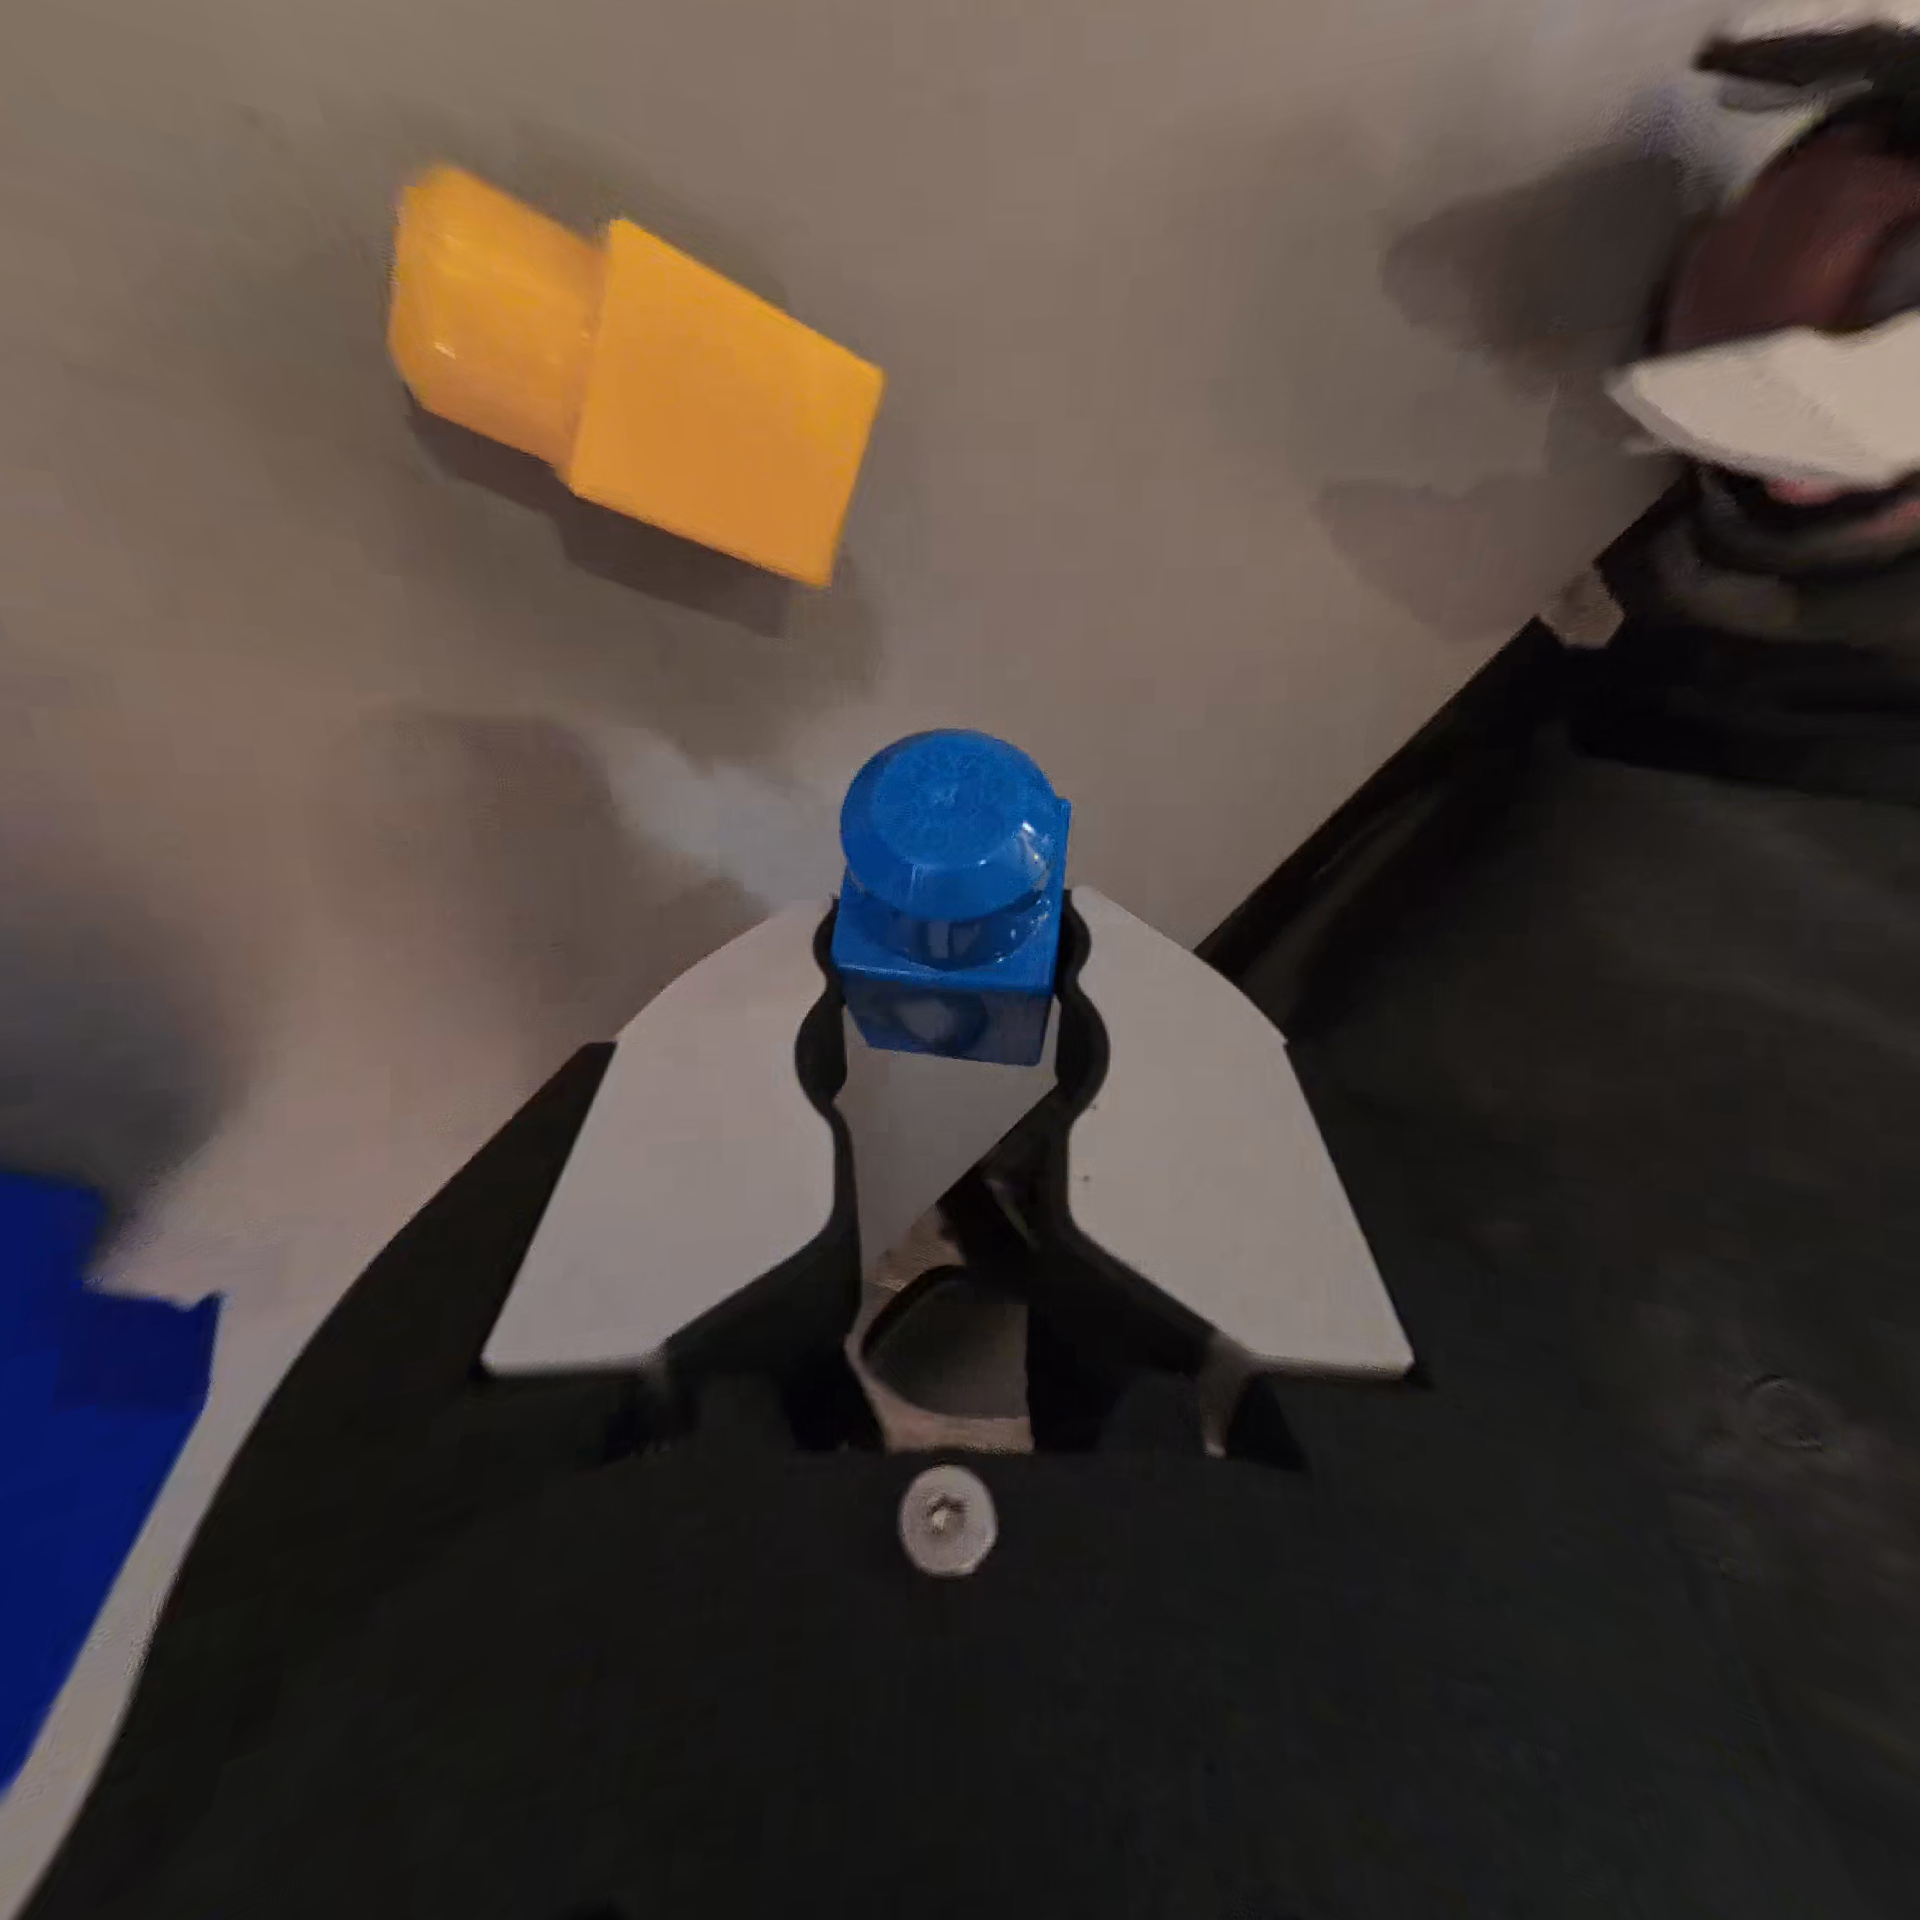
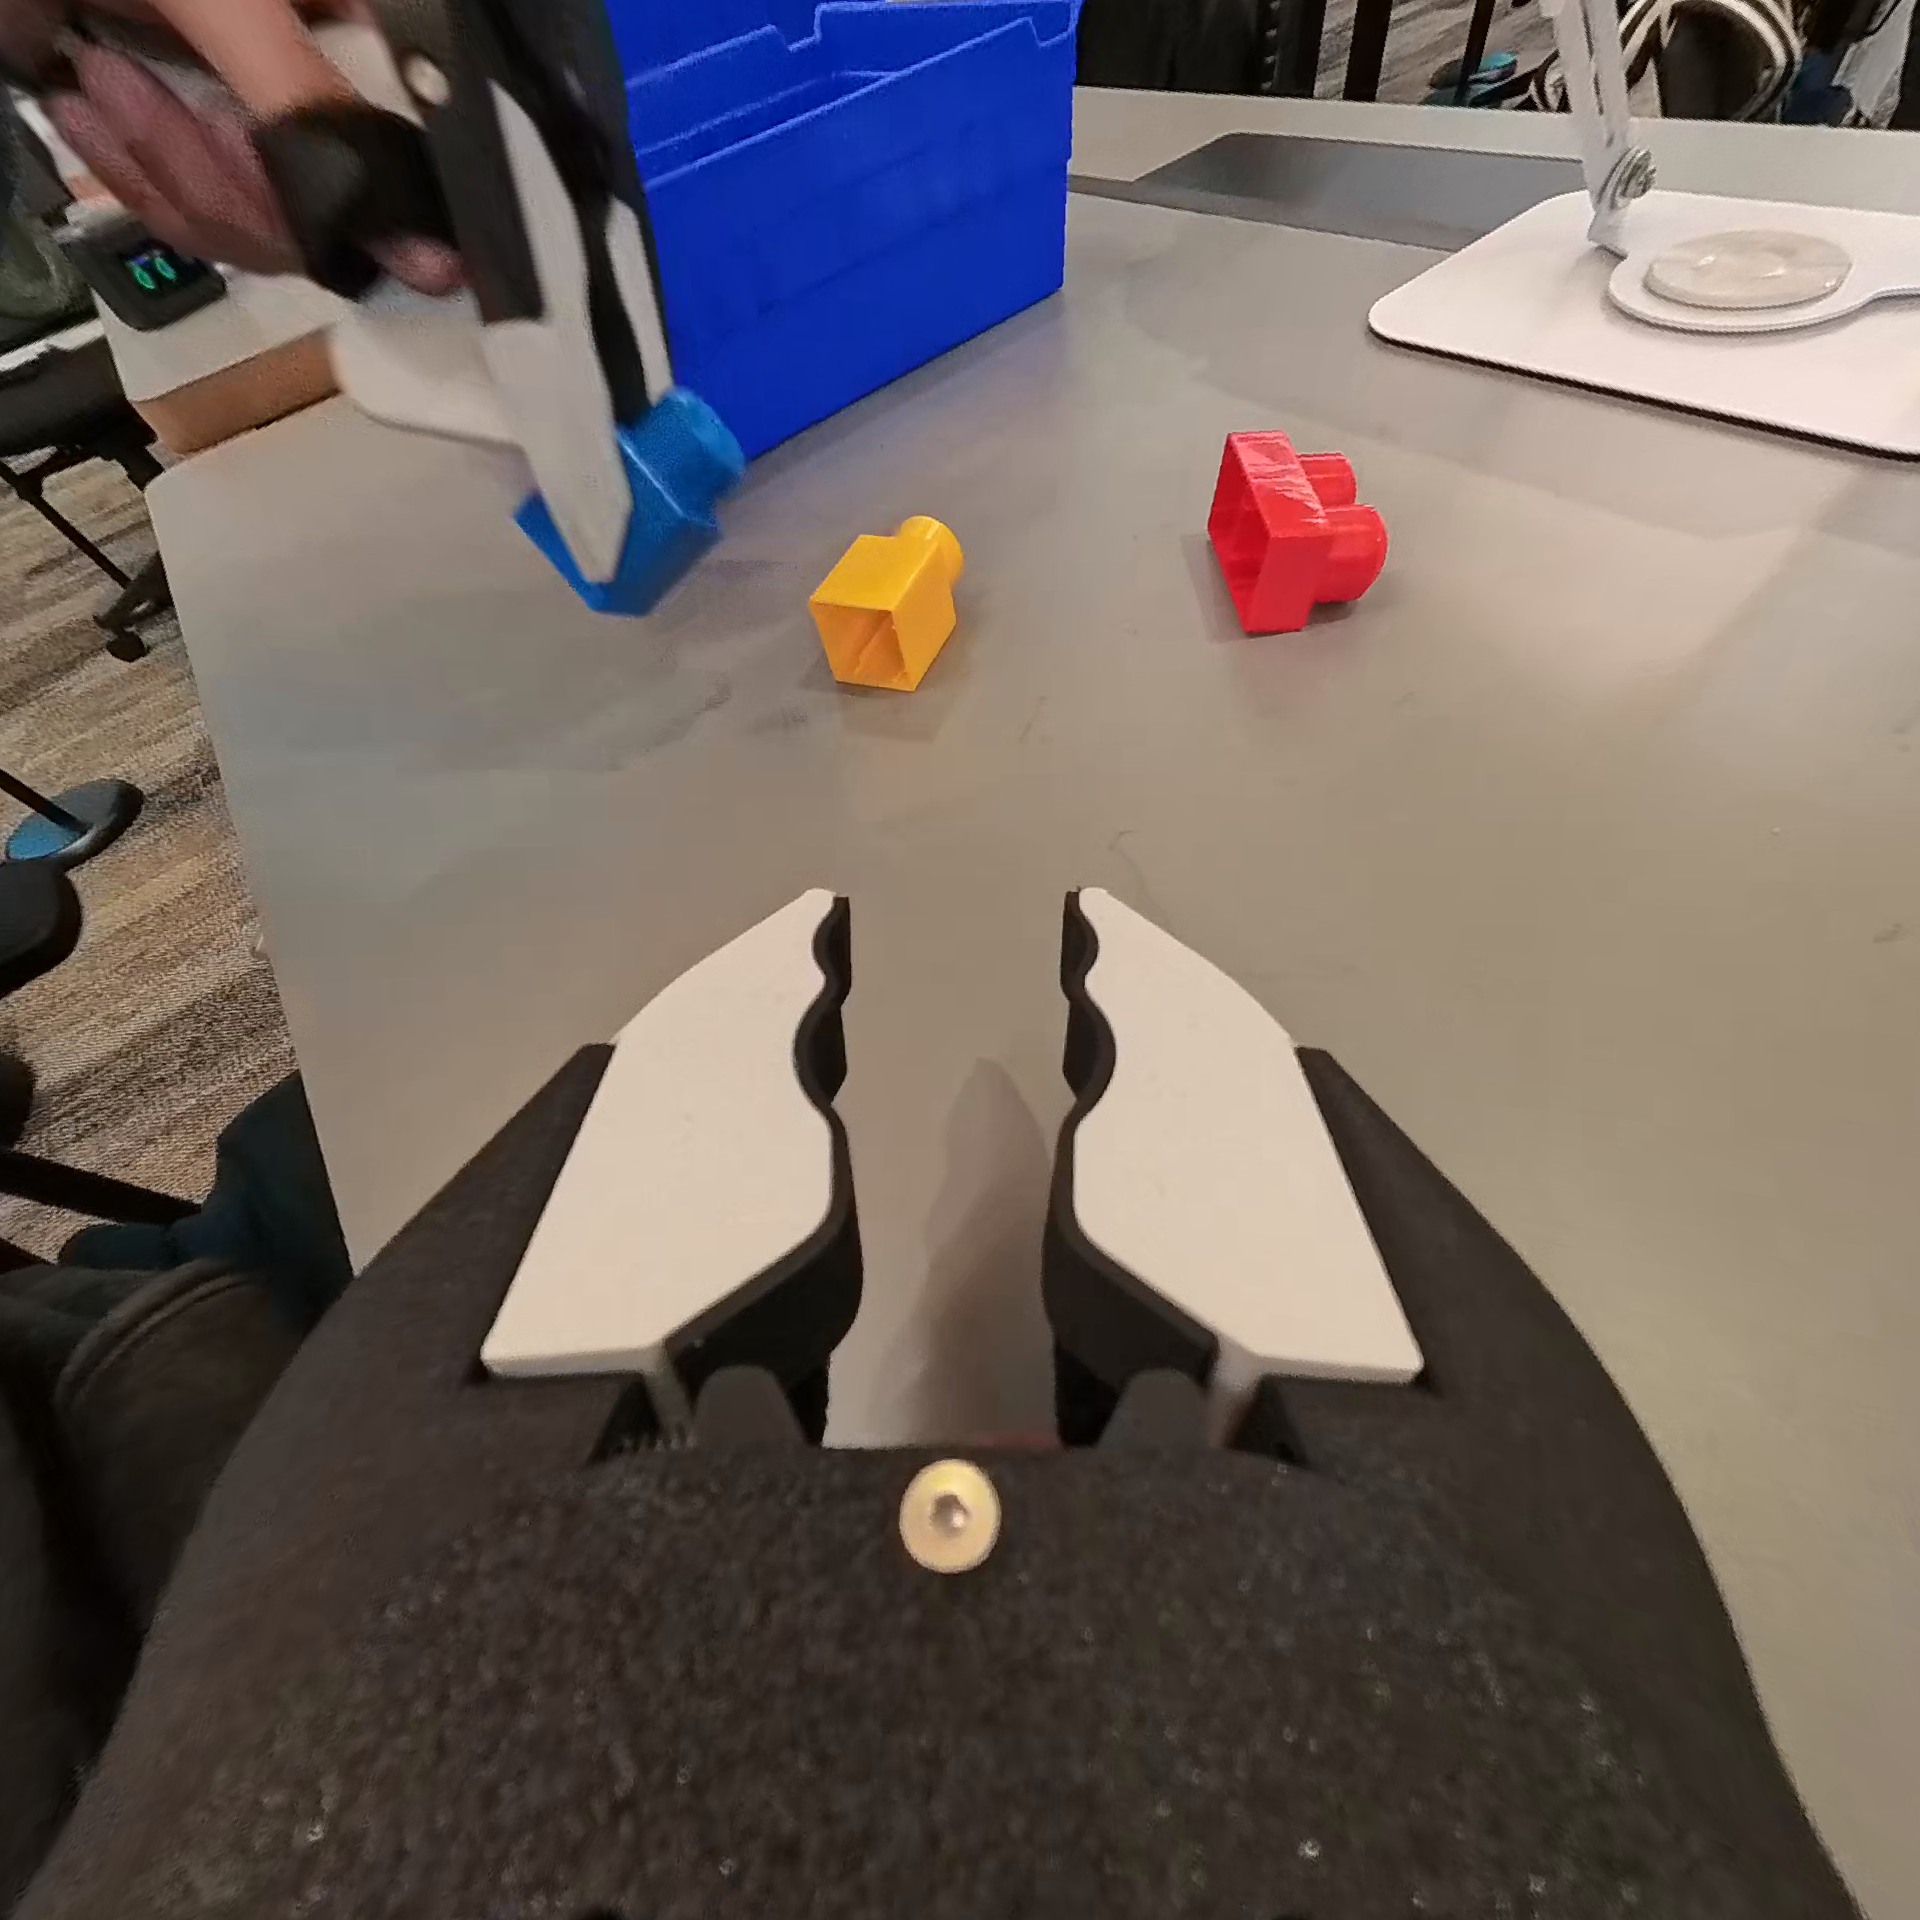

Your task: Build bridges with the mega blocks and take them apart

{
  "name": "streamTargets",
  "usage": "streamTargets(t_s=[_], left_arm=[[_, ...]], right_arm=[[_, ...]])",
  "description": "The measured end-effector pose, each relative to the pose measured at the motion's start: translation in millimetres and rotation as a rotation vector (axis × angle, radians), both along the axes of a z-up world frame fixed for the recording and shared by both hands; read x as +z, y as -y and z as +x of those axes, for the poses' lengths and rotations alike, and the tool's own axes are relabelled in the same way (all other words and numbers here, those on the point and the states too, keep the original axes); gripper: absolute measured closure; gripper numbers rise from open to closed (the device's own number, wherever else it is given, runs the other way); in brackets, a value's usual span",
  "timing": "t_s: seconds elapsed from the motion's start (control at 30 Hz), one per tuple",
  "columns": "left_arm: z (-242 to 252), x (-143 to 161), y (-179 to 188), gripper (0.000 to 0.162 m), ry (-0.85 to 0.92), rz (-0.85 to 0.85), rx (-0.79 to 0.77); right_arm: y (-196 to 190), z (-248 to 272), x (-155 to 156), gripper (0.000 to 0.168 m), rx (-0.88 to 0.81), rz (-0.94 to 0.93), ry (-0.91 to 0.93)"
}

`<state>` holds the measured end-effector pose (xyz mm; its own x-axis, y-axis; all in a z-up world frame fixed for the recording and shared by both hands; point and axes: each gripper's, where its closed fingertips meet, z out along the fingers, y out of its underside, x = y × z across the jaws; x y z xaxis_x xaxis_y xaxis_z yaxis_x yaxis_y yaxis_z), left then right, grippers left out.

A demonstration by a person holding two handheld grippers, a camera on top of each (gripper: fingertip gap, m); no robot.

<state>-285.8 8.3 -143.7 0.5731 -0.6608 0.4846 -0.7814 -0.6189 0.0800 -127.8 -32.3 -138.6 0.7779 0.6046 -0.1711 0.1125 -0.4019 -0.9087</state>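
Grey table (image 2: 1351,831) spans both views. Blue bin (image 2: 862,208) stands at its far left; white stand base (image 2: 1558,332) at far right. No readable brand or label on any of it; the blue block's stud top carries embossed marks, too blurred to make out.

Left gripper (image 1: 951,966): clamped on the blue block (image 1: 940,935), stud pointing away from the camera. In the right wrist view it (image 2: 582,499) comes in from upper left, fingers angled down toward the table, a hand (image 2: 187,177) wrapped round the handle, the block (image 2: 665,499) just above the surface in front of the bin. Motion blur there, so contact with the table can't be judged.

Right gripper (image 2: 956,935): jaws apart, nothing between them, low over the near table, pointing toward the blocks.

Red block (image 2: 1288,535): on its side, two studs facing right, mid-table right. Yellow block (image 2: 888,608): on its side, hollow base toward the camera, between blue and red ones, apart from both. It also shows in the left wrist view (image 1: 634,374).
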Motion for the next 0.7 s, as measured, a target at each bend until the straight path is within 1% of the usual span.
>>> streamTargets(t_s=[0.07, 0.13, 0.27, 0.33, 0.5, 0.63, 0.7], left_arm=[[2, -14, -10, 0.125, -0.031, -0.039, 0.067], [1, -23, -24, 0.125, -0.054, -0.043, 0.148], [-5, -38, -45, 0.125, -0.106, -0.032, 0.23], [0, -39, -50, 0.125, -0.089, -0.053, 0.276], [13, -39, -52, 0.125, -0.056, -0.061, 0.295], [15, -37, -52, 0.117, -0.03, -0.064, 0.315], [21, -31, -52, 0.115, 0.026, -0.077, 0.34]], right_arm=[[0, 0, 0, 0.129, 0.001, -0.002, 0.0], [0, 0, 0, 0.129, 0.0, 0.003, 0.0], [1, -1, 2, 0.129, 0.005, 0.017, 0.005], [2, -1, 2, 0.129, 0.008, 0.024, 0.009], [3, -2, 3, 0.129, 0.011, 0.028, 0.008], [3, -2, 2, 0.129, 0.014, 0.025, 0.008], [3, -2, 2, 0.129, 0.015, 0.024, 0.01]])
